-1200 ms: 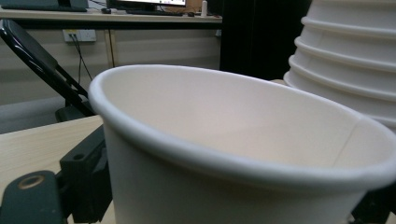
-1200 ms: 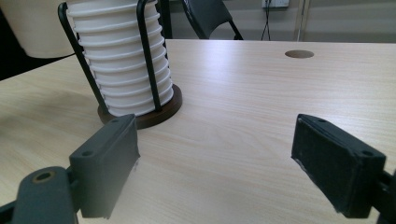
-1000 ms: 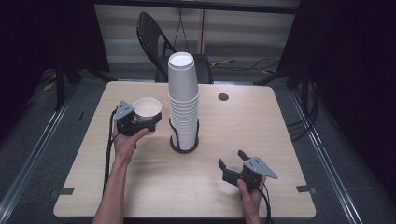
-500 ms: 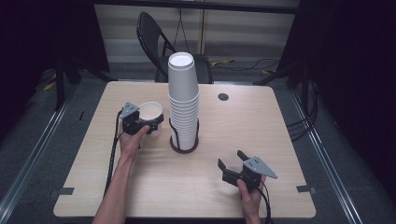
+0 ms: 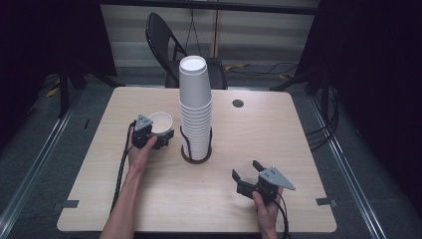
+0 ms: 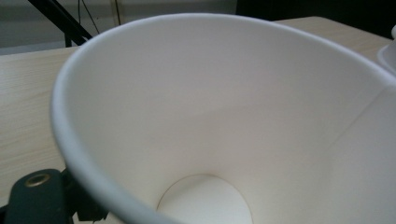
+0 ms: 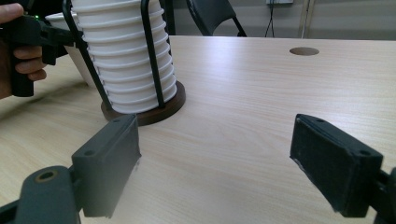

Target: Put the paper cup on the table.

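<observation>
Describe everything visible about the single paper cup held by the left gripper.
The single paper cup is plain white, apparently paper, with a rolled rim and a round flat bottom seen inside it; it is empty. It stands mouth up, roughly upright, in the left gripper, which grips its wall below the rim. It sits just left of the tall cup stack in its dark holder. Whether its base touches the table cannot be told.

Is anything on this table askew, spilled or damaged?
Nothing stands out. The stack of cups stands straight in its holder, the single cup in the left gripper looks clean and undented, and the table shows no spill.
</observation>
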`<state>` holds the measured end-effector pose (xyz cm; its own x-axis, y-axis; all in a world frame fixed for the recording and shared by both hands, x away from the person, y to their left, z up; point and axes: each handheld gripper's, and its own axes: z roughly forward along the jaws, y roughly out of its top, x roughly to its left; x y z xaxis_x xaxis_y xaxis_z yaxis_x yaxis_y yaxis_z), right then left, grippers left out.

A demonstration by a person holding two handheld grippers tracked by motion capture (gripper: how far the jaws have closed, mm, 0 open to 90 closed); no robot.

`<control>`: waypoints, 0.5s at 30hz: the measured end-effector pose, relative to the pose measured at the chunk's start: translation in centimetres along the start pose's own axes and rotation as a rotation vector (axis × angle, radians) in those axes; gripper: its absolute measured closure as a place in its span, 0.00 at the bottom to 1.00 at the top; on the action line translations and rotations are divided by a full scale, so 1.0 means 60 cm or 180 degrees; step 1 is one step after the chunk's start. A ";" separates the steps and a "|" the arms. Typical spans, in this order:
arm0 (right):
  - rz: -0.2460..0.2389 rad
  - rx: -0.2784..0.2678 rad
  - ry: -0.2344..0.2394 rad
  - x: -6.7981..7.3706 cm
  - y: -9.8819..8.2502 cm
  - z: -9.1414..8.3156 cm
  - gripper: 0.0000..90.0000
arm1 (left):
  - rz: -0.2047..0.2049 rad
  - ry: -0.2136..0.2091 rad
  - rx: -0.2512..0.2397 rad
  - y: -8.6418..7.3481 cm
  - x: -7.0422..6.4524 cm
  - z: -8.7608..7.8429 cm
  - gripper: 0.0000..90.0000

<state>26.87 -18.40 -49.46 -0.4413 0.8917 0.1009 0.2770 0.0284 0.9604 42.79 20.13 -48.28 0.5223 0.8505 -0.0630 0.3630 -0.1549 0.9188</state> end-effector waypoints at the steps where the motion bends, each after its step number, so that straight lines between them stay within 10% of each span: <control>1: 0.0003 -0.0002 -0.0004 0.000 0.000 0.000 0.17 | 0.0057 0.0021 0.0041 -0.001 -0.002 0.000 0.15; 15: -0.0001 0.0002 0.0004 0.000 0.000 0.000 0.17 | 0.0217 0.0125 0.0348 -0.021 -0.001 -0.005 0.17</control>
<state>26.85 -18.40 -49.46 -0.4423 0.8911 0.1009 0.2775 0.0290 0.9603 42.05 20.44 -49.30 0.5187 0.8548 0.0155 0.4107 -0.2651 0.8724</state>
